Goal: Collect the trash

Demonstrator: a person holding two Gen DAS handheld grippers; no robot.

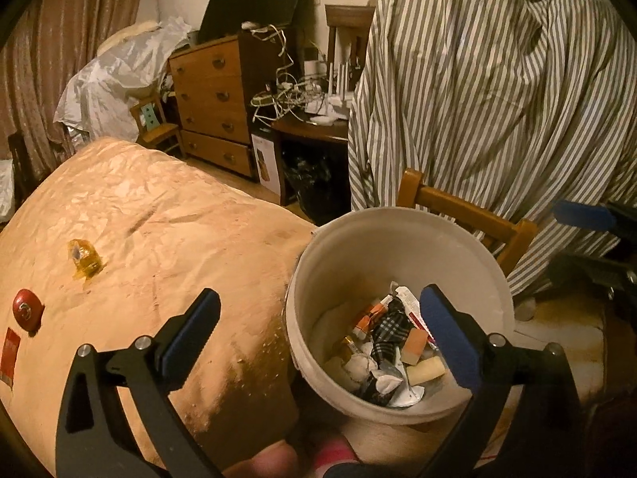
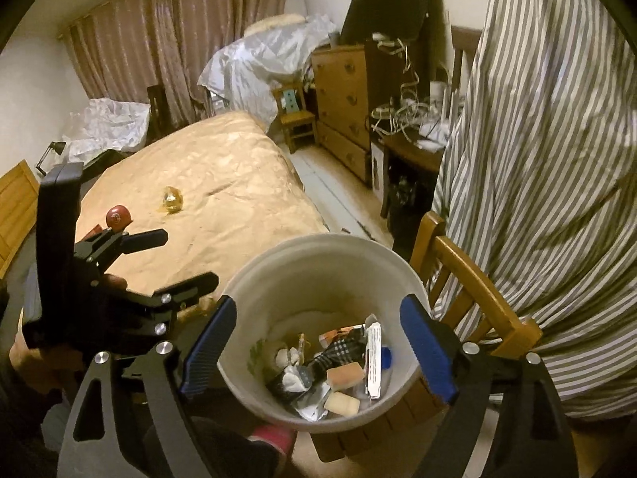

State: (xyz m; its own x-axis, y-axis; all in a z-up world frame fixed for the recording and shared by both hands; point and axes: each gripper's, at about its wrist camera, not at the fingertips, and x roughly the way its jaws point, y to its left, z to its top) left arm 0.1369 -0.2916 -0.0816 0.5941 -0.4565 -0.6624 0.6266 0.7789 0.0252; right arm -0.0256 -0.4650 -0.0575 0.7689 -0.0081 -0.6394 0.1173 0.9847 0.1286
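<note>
A white bucket [image 1: 398, 223] [image 2: 318, 251] holds several pieces of trash [image 1: 392, 342] [image 2: 330, 370]: wrappers, a checked scrap, small blocks. It stands beside the table [image 1: 159, 215] [image 2: 223, 183] covered in tan cloth. On the table lie a yellow crumpled wrapper [image 1: 85, 259] [image 2: 172, 199], a red round cap [image 1: 26, 308] [image 2: 118, 215] and a red packet [image 1: 10, 352]. My left gripper [image 1: 318, 330] is open and empty above the bucket's left rim. My right gripper [image 2: 318, 342] is open and empty over the bucket. The left gripper also shows in the right wrist view [image 2: 175, 263].
A wooden chair [image 1: 469, 215] [image 2: 469, 279] stands behind the bucket under striped cloth [image 1: 497, 99] [image 2: 557, 159]. A chest of drawers [image 1: 215, 99] [image 2: 346, 103], a desk with tangled cables [image 1: 302, 99] and a small chair [image 2: 294, 115] stand at the back.
</note>
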